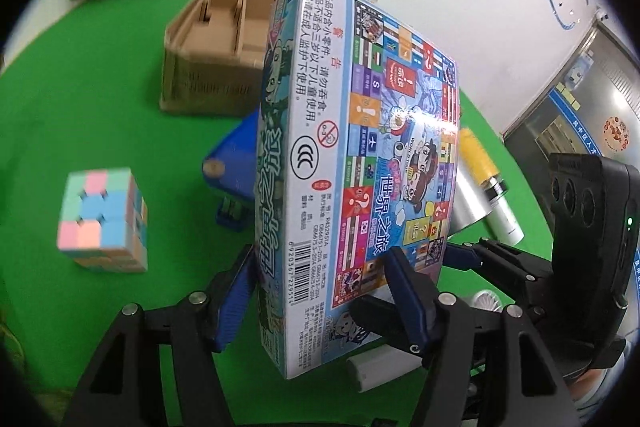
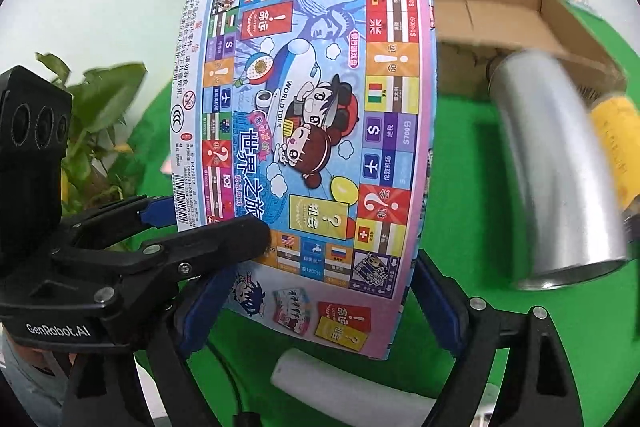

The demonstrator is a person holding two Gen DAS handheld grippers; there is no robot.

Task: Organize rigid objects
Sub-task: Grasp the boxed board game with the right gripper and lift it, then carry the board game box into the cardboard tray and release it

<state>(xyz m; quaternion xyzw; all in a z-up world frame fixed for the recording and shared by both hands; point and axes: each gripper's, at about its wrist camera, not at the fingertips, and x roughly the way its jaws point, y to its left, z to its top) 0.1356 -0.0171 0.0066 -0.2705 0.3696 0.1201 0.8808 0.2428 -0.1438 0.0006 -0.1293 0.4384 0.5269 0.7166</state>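
While my left gripper (image 1: 320,291) is clamping the lower end of the game box (image 1: 352,163) and lifting it above the green table (image 1: 52,131), my right gripper (image 2: 320,291) is closing on that same box (image 2: 312,147) along its side edges. I am reading "WORLD TOUR", a CCC mark and a barcode on it, and "GenRobot.AI" on the left gripper's body. A pastel puzzle cube (image 1: 102,219), an open cardboard carton (image 1: 216,55), a metal can (image 2: 560,167) and a yellow bottle (image 1: 478,155) are sitting on the table.
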